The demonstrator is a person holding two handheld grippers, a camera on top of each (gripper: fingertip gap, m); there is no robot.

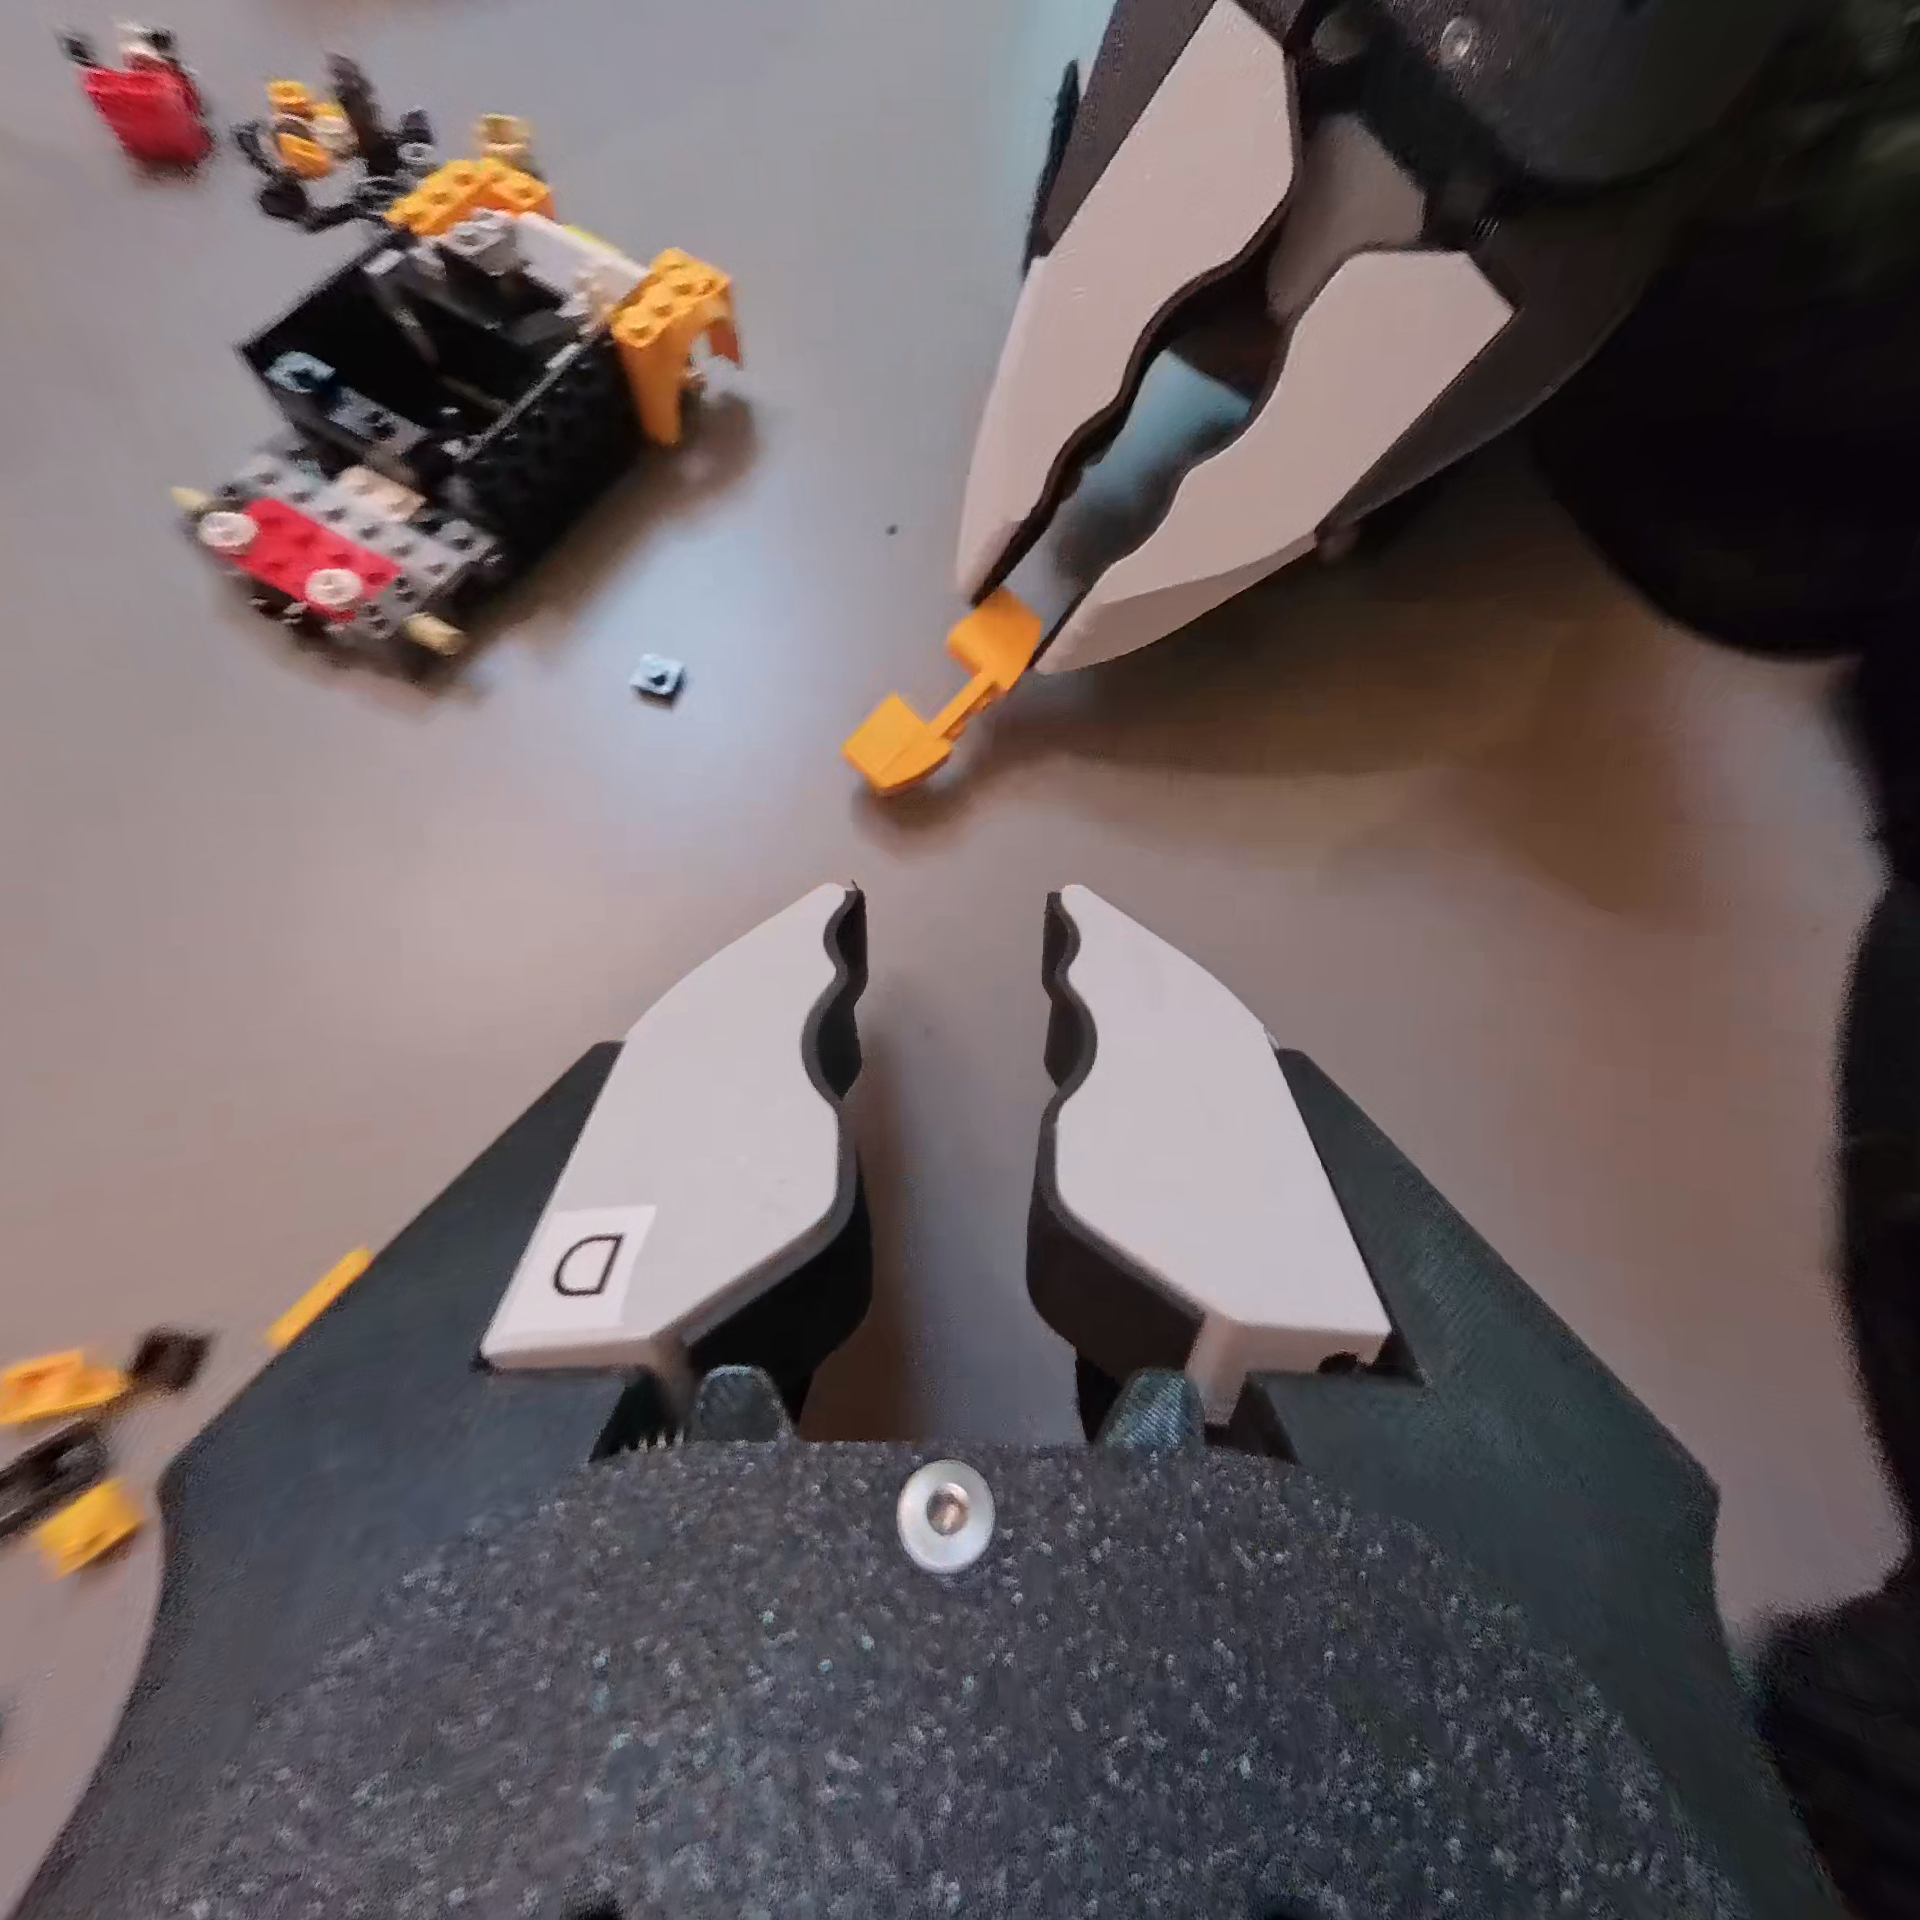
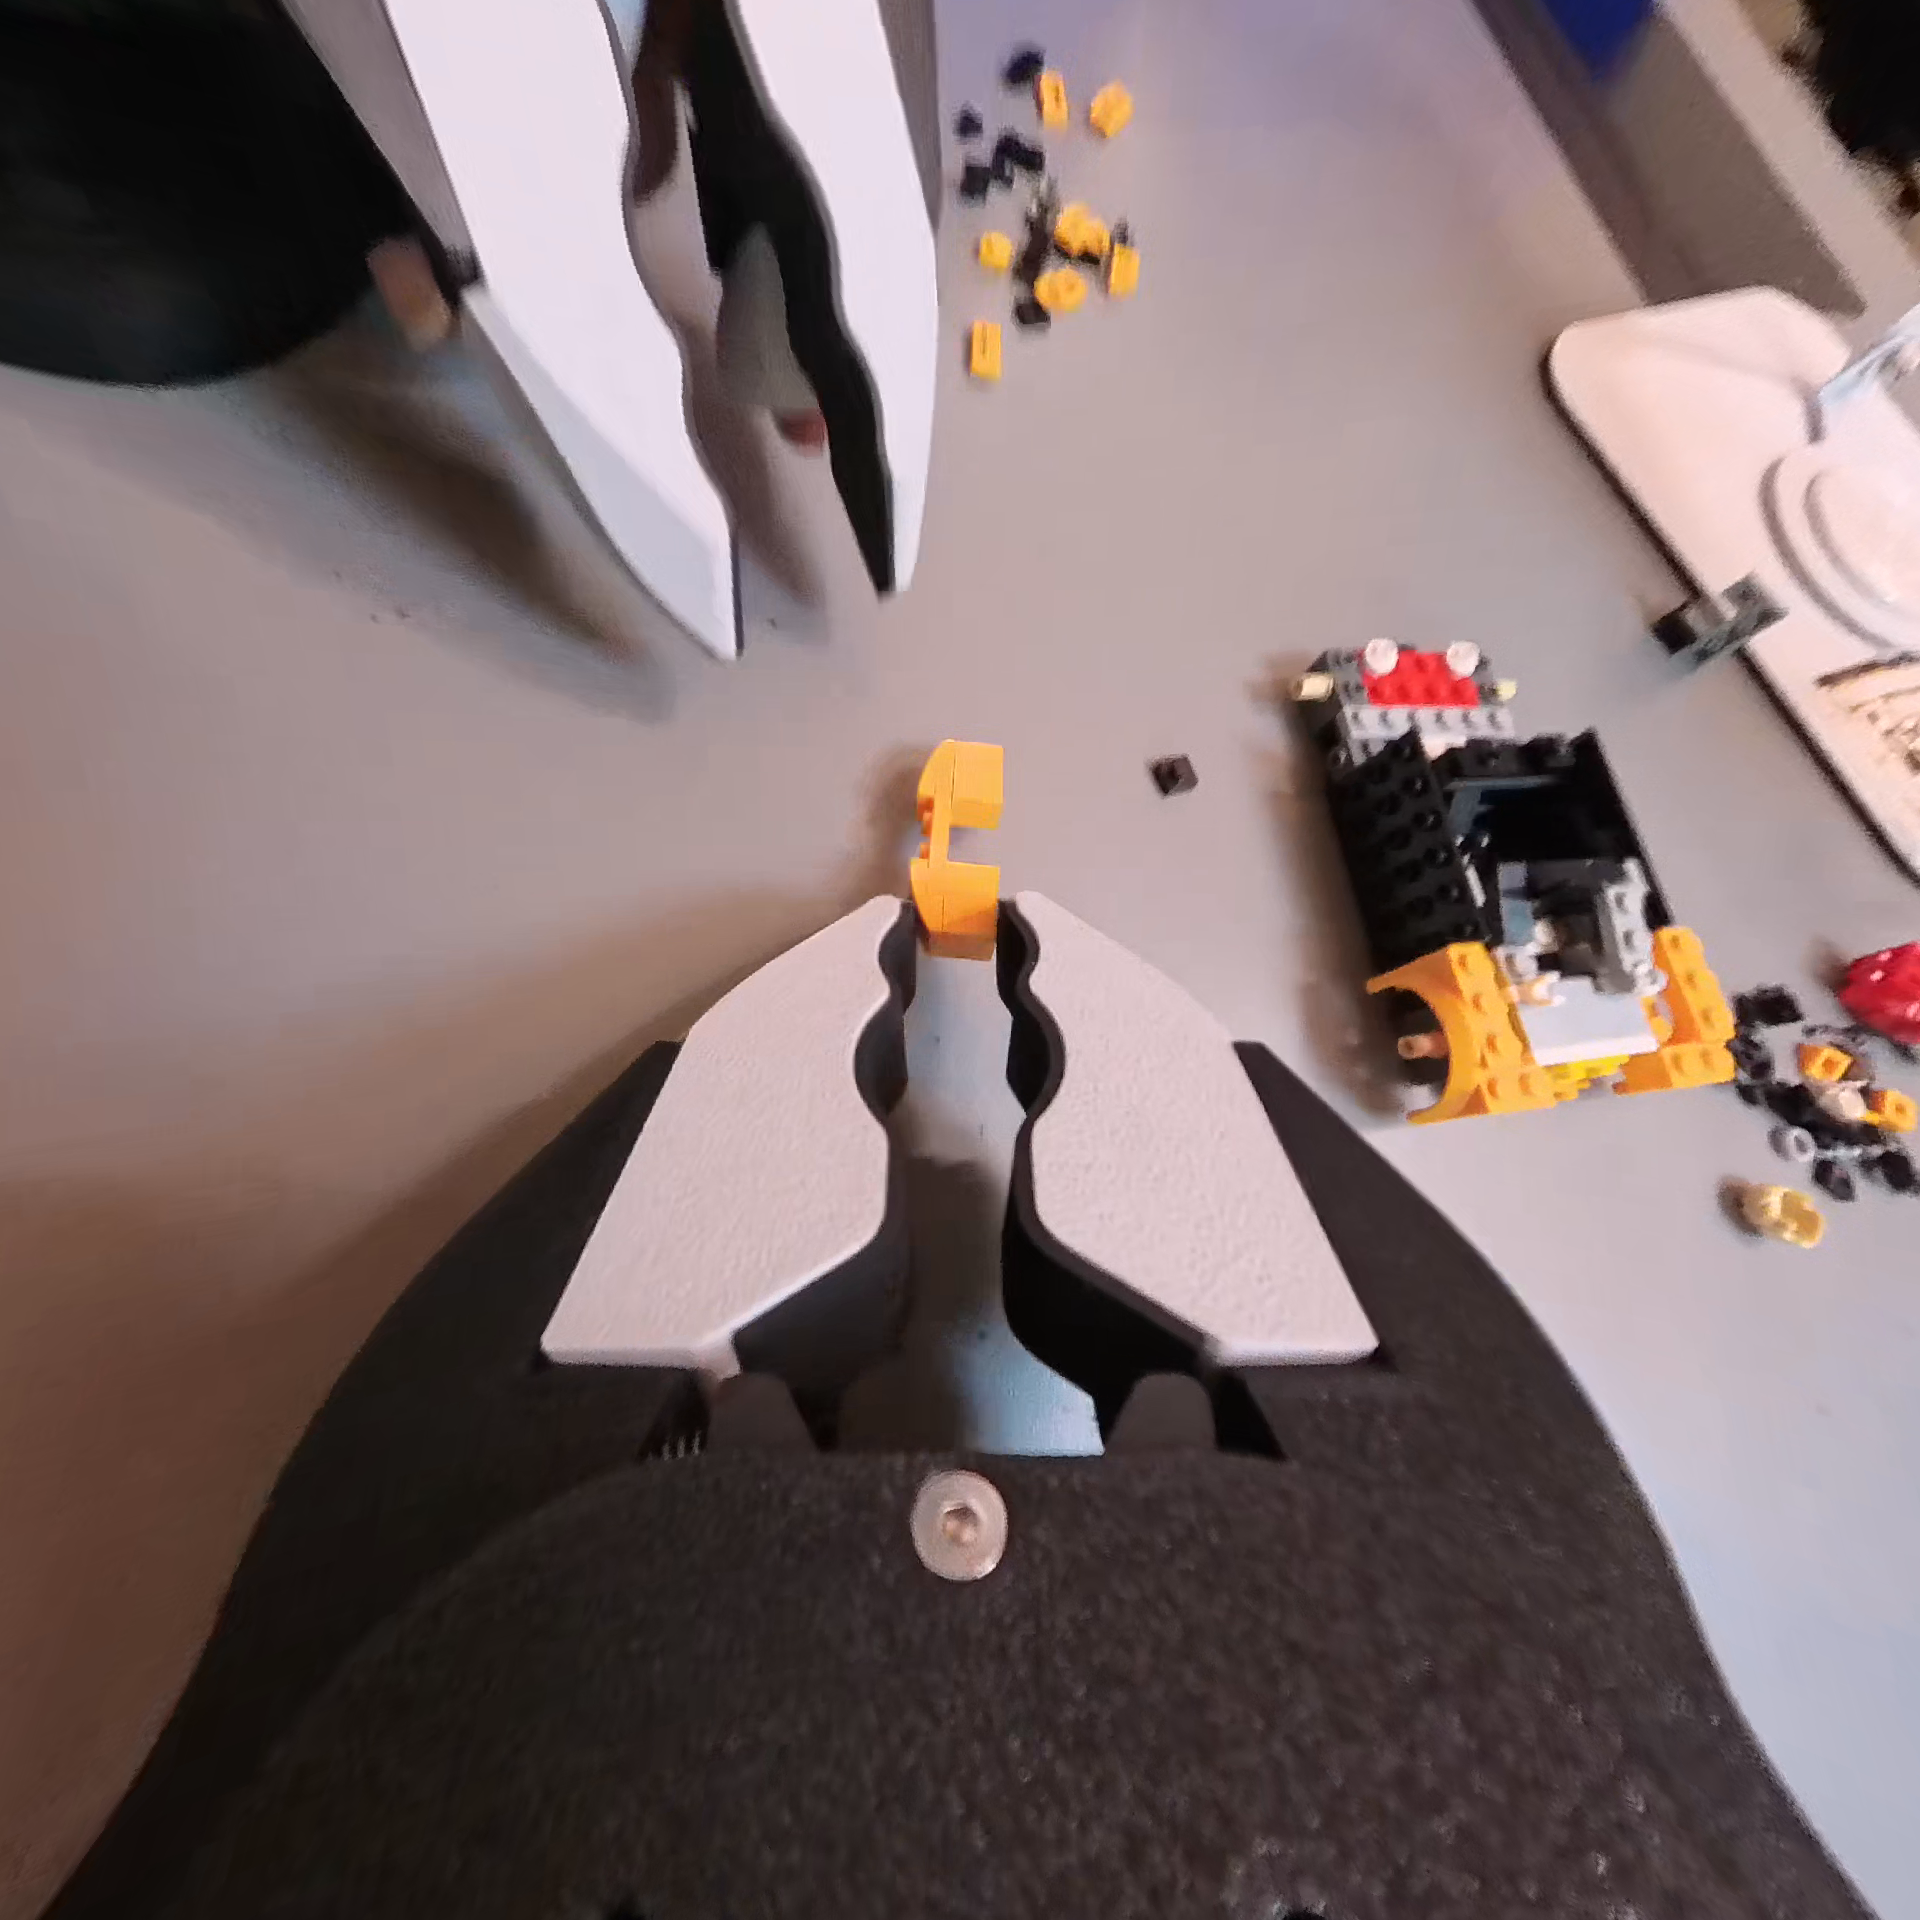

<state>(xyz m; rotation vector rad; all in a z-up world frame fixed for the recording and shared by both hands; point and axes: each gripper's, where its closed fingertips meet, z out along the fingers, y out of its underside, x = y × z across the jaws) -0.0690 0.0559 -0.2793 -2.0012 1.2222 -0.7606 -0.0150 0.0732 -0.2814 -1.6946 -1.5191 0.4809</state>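
Right gripper (image 2: 951,914) pinches an orange arch piece (image 2: 961,831) – left gripper (image 1: 951,904), jaws apart, hovers near.

Grey table (image 2: 312,831) bears a brick vehicle (image 2: 1507,894), loose bricks (image 2: 1060,229).

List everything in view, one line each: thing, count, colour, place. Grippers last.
Arch-shaped brick piece: one, orange, on the table, one end between the right gripper's tips.
Part-built brick vehicle: one, black, grey, orange and red, right of centre in the right wrist view.
Small square piece: one, dark, between arch piece and vehicle.
Loose bricks: many, yellow and black, far side.
Loose bits: many, black and orange, beside the vehicle.
Tray: one, white, far right.
Table: one, grey.
Left gripper: open, empty.
Right gripper: closed on the arch piece.
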